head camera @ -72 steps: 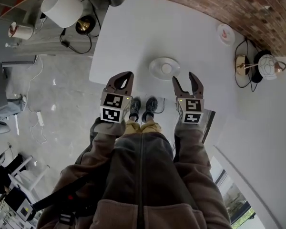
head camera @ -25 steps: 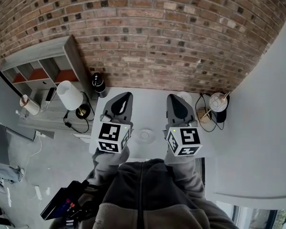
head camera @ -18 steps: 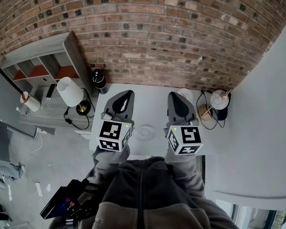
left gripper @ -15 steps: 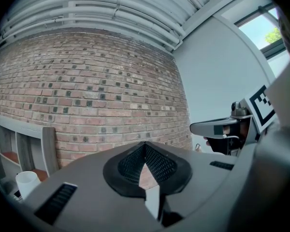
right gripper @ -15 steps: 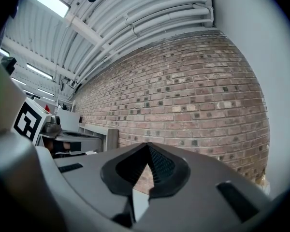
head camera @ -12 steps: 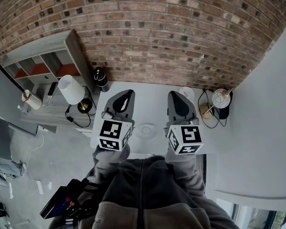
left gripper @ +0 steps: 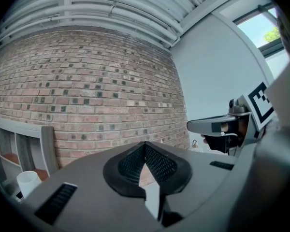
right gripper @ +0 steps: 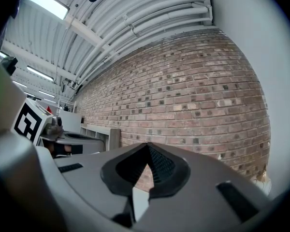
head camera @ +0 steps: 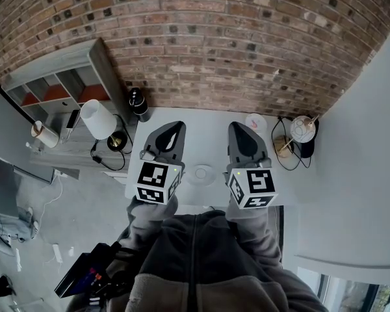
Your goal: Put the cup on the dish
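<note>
A white dish (head camera: 201, 173) lies on the white table (head camera: 201, 125), near its front edge, between my two grippers. The cup (head camera: 255, 122), small and white with a reddish mark, stands at the table's far right, just beyond my right gripper's tip. My left gripper (head camera: 172, 129) and right gripper (head camera: 239, 129) hover side by side above the table, both shut with nothing in them. In the left gripper view the shut left gripper (left gripper: 145, 146) points at the brick wall, as does the right gripper (right gripper: 147, 146) in its own view.
A brick wall (head camera: 234, 44) rises behind the table. A white-shaded lamp (head camera: 97, 119) and a grey shelf unit (head camera: 58, 83) stand left of it, and a black cylinder (head camera: 138, 104) is at its far left corner. A round lamp with cables (head camera: 302, 130) sits at the right.
Since the earliest frame the view has swung up from the table toward the wall, and the right jaws have closed. Over the last second both grippers stay level and shut.
</note>
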The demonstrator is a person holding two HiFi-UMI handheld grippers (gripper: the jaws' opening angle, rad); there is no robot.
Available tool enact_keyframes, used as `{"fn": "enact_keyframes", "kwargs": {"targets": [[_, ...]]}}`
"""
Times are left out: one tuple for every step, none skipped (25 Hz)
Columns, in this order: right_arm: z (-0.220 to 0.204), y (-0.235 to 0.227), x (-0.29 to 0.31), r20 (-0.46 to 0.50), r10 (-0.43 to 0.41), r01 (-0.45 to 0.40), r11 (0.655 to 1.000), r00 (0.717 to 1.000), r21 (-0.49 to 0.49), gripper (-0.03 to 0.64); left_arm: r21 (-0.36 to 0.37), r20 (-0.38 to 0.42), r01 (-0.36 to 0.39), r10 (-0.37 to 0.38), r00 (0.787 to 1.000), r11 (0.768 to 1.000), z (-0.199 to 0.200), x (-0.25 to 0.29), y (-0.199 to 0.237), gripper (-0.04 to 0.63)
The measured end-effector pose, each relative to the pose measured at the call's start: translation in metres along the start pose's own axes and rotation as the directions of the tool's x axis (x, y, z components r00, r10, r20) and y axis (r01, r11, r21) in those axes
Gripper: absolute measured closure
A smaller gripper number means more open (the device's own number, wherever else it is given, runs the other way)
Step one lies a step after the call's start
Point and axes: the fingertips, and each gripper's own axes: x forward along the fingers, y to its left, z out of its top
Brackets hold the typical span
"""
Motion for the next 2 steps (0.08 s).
{"fn": "enact_keyframes", "kwargs": {"targets": [[-0.0003, 0.0005, -0.0001, 0.001, 0.0, 0.0, 1.0, 1.0, -0.001, 0.614, 0.002, -0.001, 0.003, -0.003, 1.0, 1.0, -0.0009, 0.0002, -0.0004, 0.589], [-0.0006, 0.0009, -0.0003, 0.003, 0.0, 0.0, 1.0, 1.0, -0.001, 0.614, 0.004, -0.001, 0.005, -0.005, 1.0, 1.0, -0.0016, 0.0005, -0.0008, 0.589]]}}
